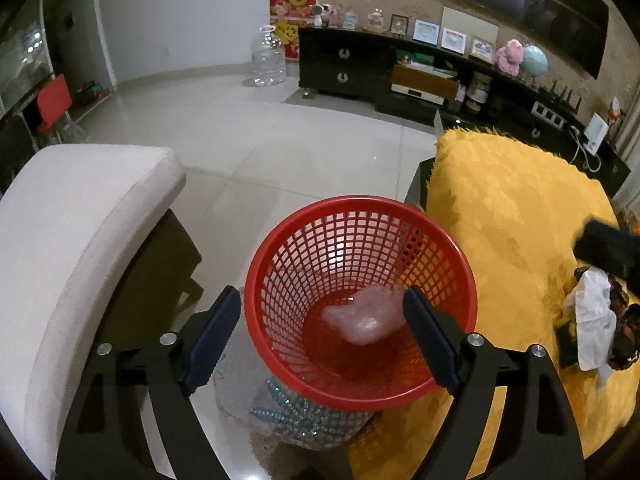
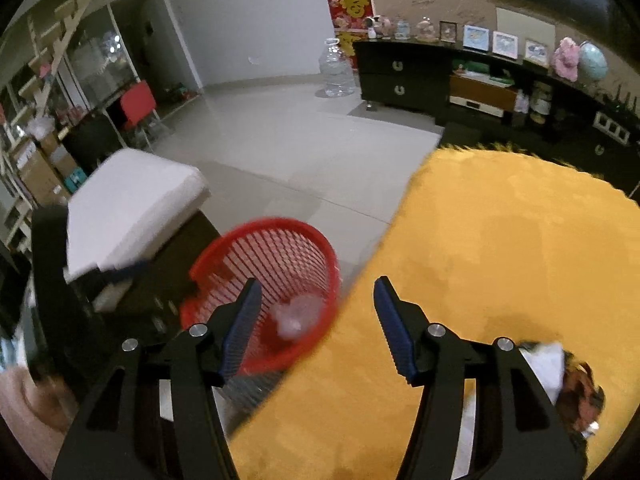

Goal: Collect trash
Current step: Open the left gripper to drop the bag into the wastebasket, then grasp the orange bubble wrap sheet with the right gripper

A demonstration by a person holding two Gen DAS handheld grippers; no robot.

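The left claw (image 1: 322, 336) hangs over the red basket (image 1: 360, 304), its jaws spread wide with nothing between them. Down at the bottom of the basket lies a crumpled clear plastic wrapper (image 1: 362, 316), loose and touching neither pad. The basket stands on the floor, pressed against the near left edge of the yellow furry cover (image 1: 516, 216), with a white cushioned seat (image 1: 76, 232) further left.

The right claw (image 2: 316, 320) hovers above the yellow cover, jaws about half open and empty. The view from it is smeared, so fine detail is hard to judge.

What remains to collect sits at the near right of the cover: a crumpled white tissue (image 1: 592, 316) tangled with a dark patterned wrapper (image 1: 626, 328). Both look feather-light, soft and easily crushed, so no strength is needed; the risk is more that a thin corner slips out or the pile of the cover gets pinched along with it. I would take the tissue across its thickest bunched middle, pads closing well in, and perhaps gather the wrapper in the same bite.
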